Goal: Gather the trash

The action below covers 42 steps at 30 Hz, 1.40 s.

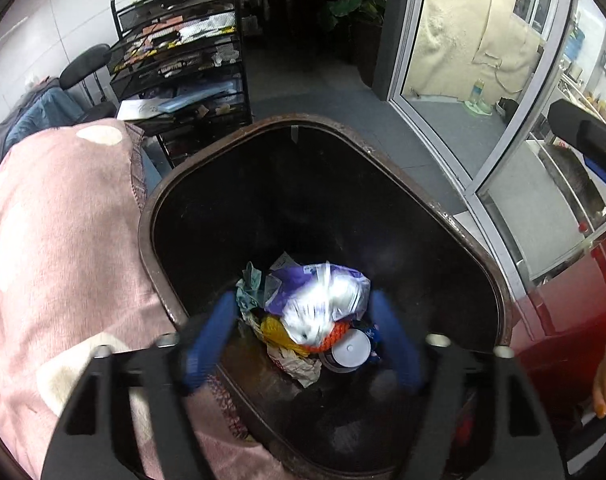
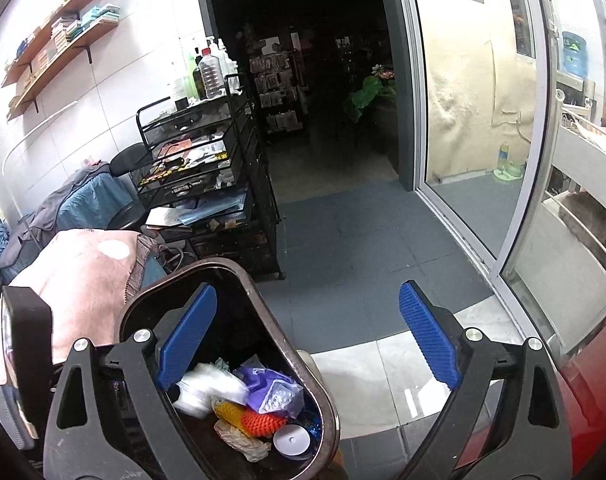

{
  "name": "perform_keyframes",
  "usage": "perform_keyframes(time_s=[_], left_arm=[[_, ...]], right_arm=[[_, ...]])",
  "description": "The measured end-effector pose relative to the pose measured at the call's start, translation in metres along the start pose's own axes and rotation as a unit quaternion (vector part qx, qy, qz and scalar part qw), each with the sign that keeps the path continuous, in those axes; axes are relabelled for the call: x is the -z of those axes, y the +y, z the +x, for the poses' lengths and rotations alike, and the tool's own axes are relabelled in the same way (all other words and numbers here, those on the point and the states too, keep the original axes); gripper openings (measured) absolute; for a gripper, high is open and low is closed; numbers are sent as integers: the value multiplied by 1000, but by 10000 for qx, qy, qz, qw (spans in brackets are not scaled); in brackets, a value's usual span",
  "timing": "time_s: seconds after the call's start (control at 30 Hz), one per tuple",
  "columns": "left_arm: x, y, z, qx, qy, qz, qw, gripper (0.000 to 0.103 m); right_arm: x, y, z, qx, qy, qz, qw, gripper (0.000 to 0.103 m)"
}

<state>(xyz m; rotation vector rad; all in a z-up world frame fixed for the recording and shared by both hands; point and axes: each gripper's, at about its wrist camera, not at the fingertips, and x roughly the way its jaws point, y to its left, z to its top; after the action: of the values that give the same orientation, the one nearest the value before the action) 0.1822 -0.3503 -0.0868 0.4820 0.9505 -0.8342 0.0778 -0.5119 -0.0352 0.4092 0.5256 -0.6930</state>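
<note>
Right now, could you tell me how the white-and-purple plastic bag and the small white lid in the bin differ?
The white-and-purple plastic bag is large, crumpled and soft; the small white lid is round, flat and rigid. The bag lies on top of the pile and looks motion-blurred in the left wrist view; the lid sits lower, at the pile's edge, and looks sharp. Both lie inside the dark bin.

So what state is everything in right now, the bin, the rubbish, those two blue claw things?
Bin: lid off, partly filled.
White and purple bag: blurred, lying on or dropping onto the rubbish.
Left gripper: open, empty, over the bin.
Right gripper: open, empty.
Sliding glass door: open.
</note>
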Motion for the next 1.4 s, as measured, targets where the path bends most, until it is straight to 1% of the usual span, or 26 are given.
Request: perform_keyframes(time_s=[0.07,0.1,0.23,0.3,0.4,0.47,0.67,0.77,0.9,1.03,1.1,1.23,1.3,1.33,1.4], left_arm=[[-1,-2,0,-40,-53,52,10000,86],[-1,-3,1,-70,-67,74,9999,88],[0,-6,-3,-140,-215,144,9996,90],[0,-7,-8,-156,-381,165,9990,92],[2,-6,-25,-141,-762,124,9969,93],[3,-2,-37,-162,-982,30,9950,96],[13,8,-84,-269,-1761,-243,9837,98],[22,17,-103,-412,-2009,-368,9781,98],[40,30,-128,-664,-2301,-570,9692,98],[62,47,-151,-1053,-2582,-786,9571,98],[76,55,-164,-1262,-2736,-925,9490,98],[98,68,-182,-1748,-2846,-1166,9353,98],[113,74,-192,-1984,-2952,-1318,9253,98],[118,76,-196,-2041,-3000,-1363,9218,98],[132,80,-206,-2215,-3114,-1491,9120,98]], right_arm=[[-1,0,-2,2,-48,4,10000,92],[0,0,-3,5,-67,6,10000,92],[0,0,-7,15,-163,36,9999,93],[0,1,-8,13,-219,61,9997,94],[1,1,-11,38,-307,61,9995,96],[1,1,-13,41,-369,75,9993,97],[2,7,-17,-59,-434,53,9990,97],[5,14,-21,-154,-513,-49,9985,97],[9,28,-24,-314,-569,-199,9977,97],[17,42,-33,-524,-621,-278,9963,97],[23,51,-39,-646,-646,-354,9952,97],[35,79,-54,-954,-777,-631,9904,97],[42,94,-63,-1083,-859,-787,9873,97],[48,106,-72,-1181,-983,-939,9837,97],[55,117,-82,-1296,-1141,-1061,9793,97]])
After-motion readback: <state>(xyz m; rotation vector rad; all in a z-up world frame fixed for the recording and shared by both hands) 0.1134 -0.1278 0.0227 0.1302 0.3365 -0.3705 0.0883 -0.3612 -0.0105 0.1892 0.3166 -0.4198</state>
